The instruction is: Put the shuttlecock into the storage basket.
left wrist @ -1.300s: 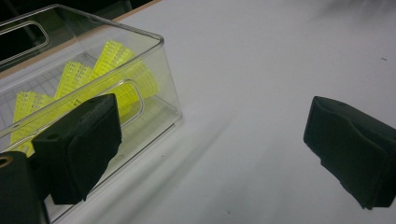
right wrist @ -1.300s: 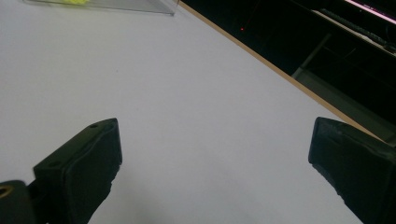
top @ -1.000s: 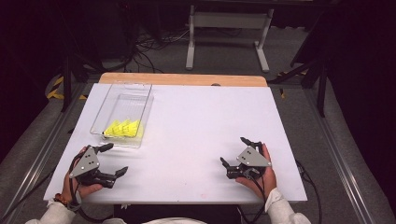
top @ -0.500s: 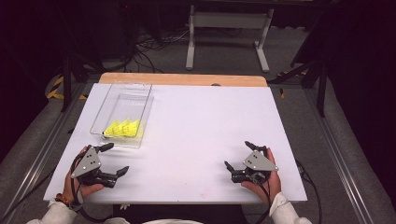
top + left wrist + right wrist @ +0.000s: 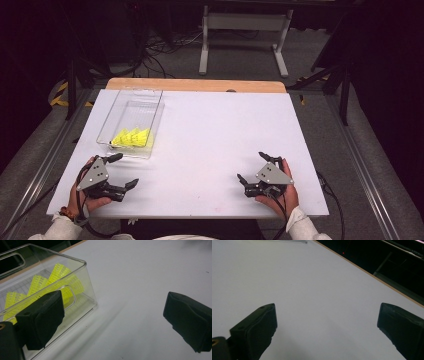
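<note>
A clear plastic bin point(image 5: 116, 107) stands on the left part of the white table point(image 5: 215, 130), with several yellow shuttlecocks point(image 5: 132, 137) lying at its near end. My left gripper point(image 5: 124, 171) rests just in front of the bin's near wall, open and empty. In the left gripper view its left jaw stands before the bin point(image 5: 82, 282) and the shuttlecocks point(image 5: 60, 277) show through the wall. My right gripper point(image 5: 252, 167) lies near the table's front right, open, nothing between its jaws. The right gripper view looks across bare tabletop point(image 5: 312, 290).
A wooden strip point(image 5: 195, 85) runs along the table's far edge. Beyond it stand a grey metal frame point(image 5: 242, 30) and cables on the dark floor. Rails run along both sides of the table.
The right gripper has drawn back toward the front edge of the table and a little to the right. The left gripper has barely shifted.
</note>
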